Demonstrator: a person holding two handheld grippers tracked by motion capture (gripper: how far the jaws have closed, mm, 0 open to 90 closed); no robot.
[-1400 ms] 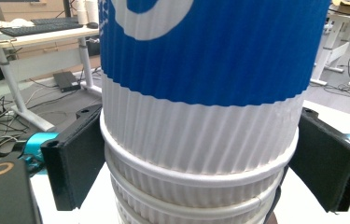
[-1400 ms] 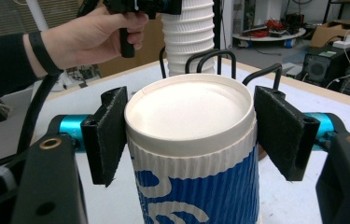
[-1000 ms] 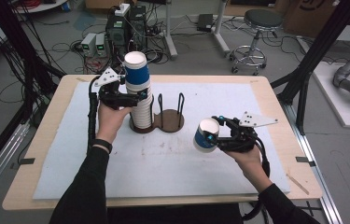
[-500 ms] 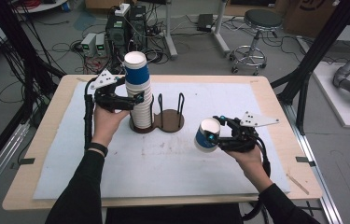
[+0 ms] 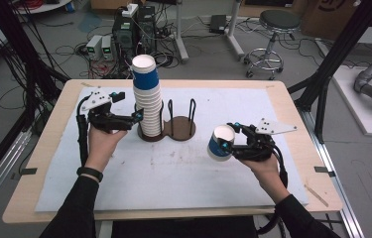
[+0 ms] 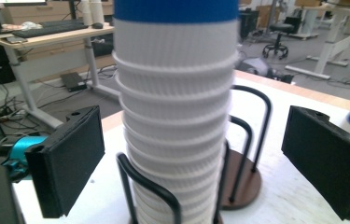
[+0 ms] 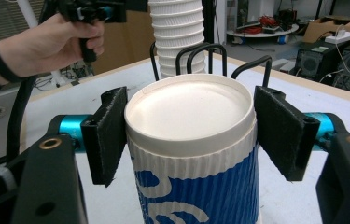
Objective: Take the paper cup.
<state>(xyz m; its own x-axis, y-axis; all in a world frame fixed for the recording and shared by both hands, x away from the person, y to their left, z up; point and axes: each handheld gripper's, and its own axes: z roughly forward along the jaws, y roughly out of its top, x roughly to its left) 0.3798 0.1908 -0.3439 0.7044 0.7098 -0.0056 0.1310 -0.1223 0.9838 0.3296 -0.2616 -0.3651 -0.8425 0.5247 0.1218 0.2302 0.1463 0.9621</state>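
My left tongs (image 6: 191,163) stand open around the cup stack (image 5: 147,94) in the wire holder (image 5: 176,126) on the bench (image 5: 273,94); my right tongs (image 7: 186,140) grip a blue cup (image 5: 220,144).

Bare tabletop (image 5: 173,188) across the near half, open for passage from either side. At centre, blocked by the tall cup stack (image 5: 148,99) and the wire-looped holder (image 5: 179,124) beside it. Left hand-held gripper (image 5: 135,117) close against the stack, jaws spread around it without touching.
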